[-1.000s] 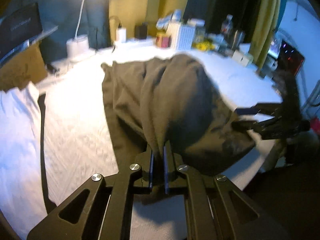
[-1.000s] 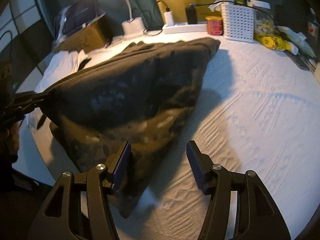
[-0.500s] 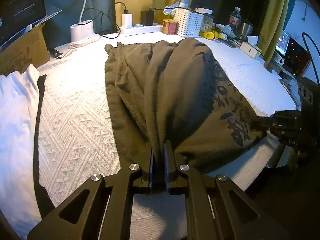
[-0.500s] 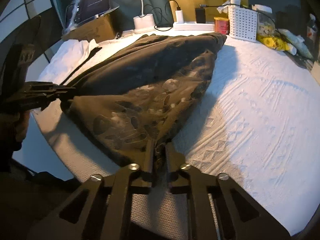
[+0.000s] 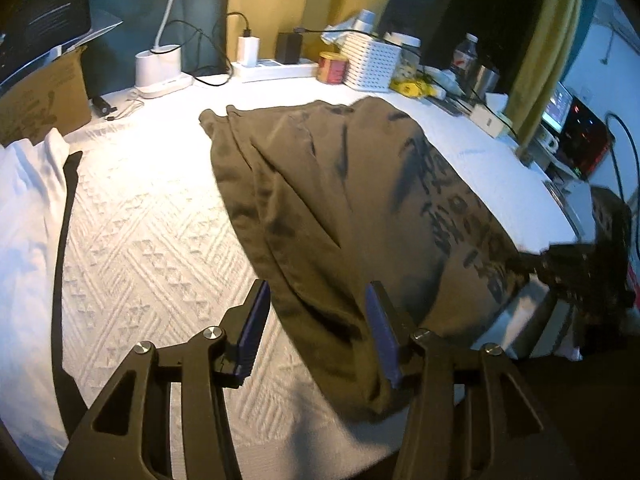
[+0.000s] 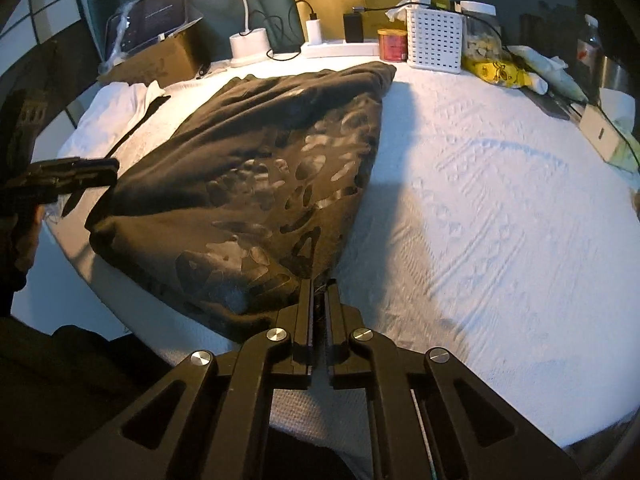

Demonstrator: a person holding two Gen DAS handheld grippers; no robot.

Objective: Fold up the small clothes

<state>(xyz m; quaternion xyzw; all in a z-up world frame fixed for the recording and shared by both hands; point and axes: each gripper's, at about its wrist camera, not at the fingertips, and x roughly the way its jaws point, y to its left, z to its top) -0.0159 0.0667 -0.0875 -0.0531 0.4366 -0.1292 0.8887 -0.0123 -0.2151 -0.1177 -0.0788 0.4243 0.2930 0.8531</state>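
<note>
My left gripper (image 5: 316, 332) sits low over the near edge of the white textured bedspread (image 5: 152, 240), jaws spread apart, holding nothing; the near corner of the olive-brown printed T-shirt (image 5: 340, 208) lies between and beneath its fingers. The shirt lies folded on the bedspread, long axis running from the near edge toward the clutter at the back. My right gripper (image 6: 319, 296) is level, jaws clamped on the shirt's near right corner.

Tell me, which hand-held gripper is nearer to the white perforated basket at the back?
Neither clearly. The white basket stands far beyond both. The right hand-held gripper pinches the dark shirt at its near right corner; the left hand-held gripper hangs open over the near left corner.
</note>
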